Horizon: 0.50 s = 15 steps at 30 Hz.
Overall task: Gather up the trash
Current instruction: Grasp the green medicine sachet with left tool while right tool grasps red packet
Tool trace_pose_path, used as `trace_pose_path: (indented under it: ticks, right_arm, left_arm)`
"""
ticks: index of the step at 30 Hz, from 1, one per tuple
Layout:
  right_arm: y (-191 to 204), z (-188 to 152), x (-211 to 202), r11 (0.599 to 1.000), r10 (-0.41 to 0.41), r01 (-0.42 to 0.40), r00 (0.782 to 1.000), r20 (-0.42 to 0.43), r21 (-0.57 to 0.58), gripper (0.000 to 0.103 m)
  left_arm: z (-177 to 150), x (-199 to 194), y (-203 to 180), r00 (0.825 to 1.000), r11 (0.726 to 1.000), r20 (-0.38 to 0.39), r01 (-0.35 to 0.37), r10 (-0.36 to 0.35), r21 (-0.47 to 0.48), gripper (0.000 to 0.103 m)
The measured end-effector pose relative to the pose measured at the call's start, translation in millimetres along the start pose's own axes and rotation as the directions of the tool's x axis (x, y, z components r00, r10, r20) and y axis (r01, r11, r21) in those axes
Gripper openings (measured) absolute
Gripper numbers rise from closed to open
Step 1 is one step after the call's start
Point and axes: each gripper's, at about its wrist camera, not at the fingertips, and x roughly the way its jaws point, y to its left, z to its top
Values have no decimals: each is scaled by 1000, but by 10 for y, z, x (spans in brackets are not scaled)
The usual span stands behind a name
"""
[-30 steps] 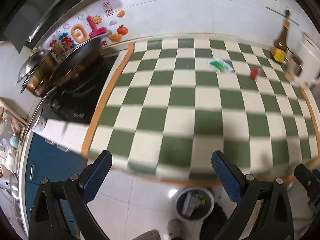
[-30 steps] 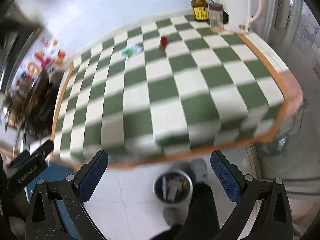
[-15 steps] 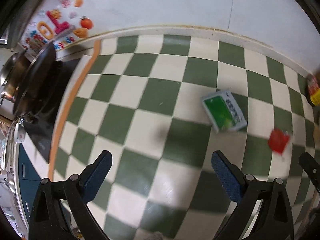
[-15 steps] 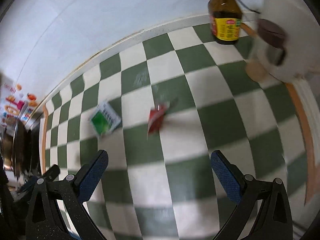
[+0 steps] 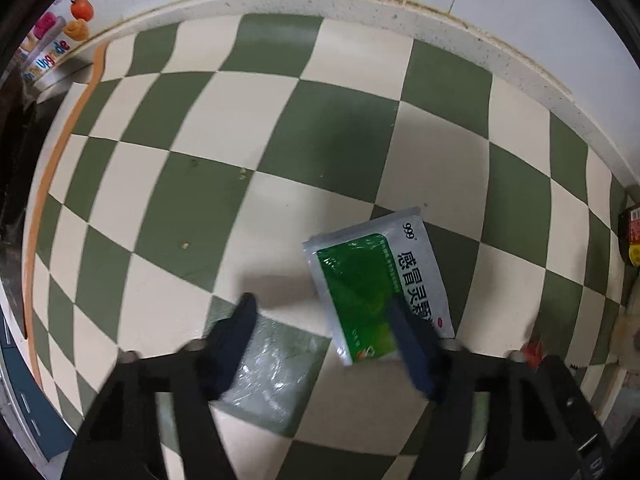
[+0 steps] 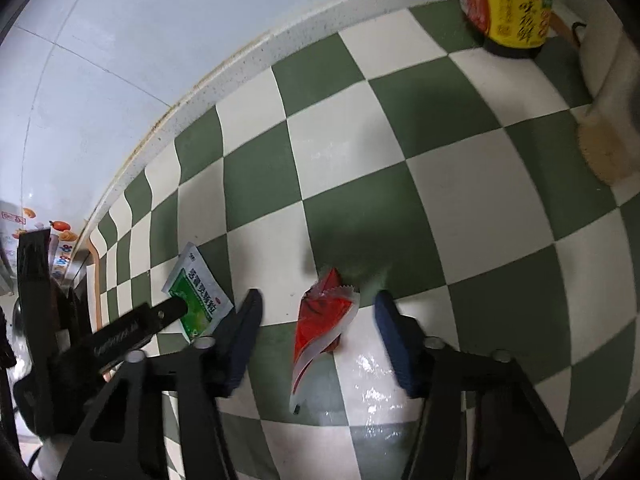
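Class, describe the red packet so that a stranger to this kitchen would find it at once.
Start on the green-and-white checked countertop and look well in front of the brown sauce bottle by the wall. The red packet lies flat between the open fingers of the right hand-held gripper. Unlike the green-and-white sachet to its left, it is crumpled, torn and red.

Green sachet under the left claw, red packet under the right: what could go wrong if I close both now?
The green sachet lies flat and off-centre; one finger is over it, so the left claw may pin rather than pinch. The red packet is crumpled between the right claw's fingers, but its thin tail could slip out. The two claws are close and might collide.
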Motion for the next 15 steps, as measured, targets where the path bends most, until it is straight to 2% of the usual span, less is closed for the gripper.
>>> trace_pose_path:
  ticks: [2,3,4,5,8,12,15]
  right_arm:
    - [-11,2,58,1000,7,-7,1000,-9,-10,45]
    - [-20,4,89,1000,8,-8,1000,-15,-13,38]
    - [-26,10,119,1000,8,-8,1000,-20,-15,29]
    - [-31,9,130,1000,7,-7,1000,-18,-22,26]
    - [-31,5,124,999,18,-18,1000,-4,-41,25]
    - [-77,-16,17,998,32,-31,999,20,-51,24]
    - [-106,-33,-133,997,50,-48,998,42,-61,23]
  left_arm:
    - [-1,7,2,1000,1000,20,8,-8,-7,36]
    - [-2,-2,-12,999,1000,32,11,-12,1,31]
    - [-4,-11,-39,999,1000,42,8,-9,16,13]
    - [-7,-17,-71,999,999,51,-14,13,31,6]
    - [-38,-28,-143,994,995,84,-71,64,75,2]
    - [-125,-167,-118,990,994,121,-76,66,78,2]
    - [-252,-413,-60,982,993,176,-82,66,84,2]
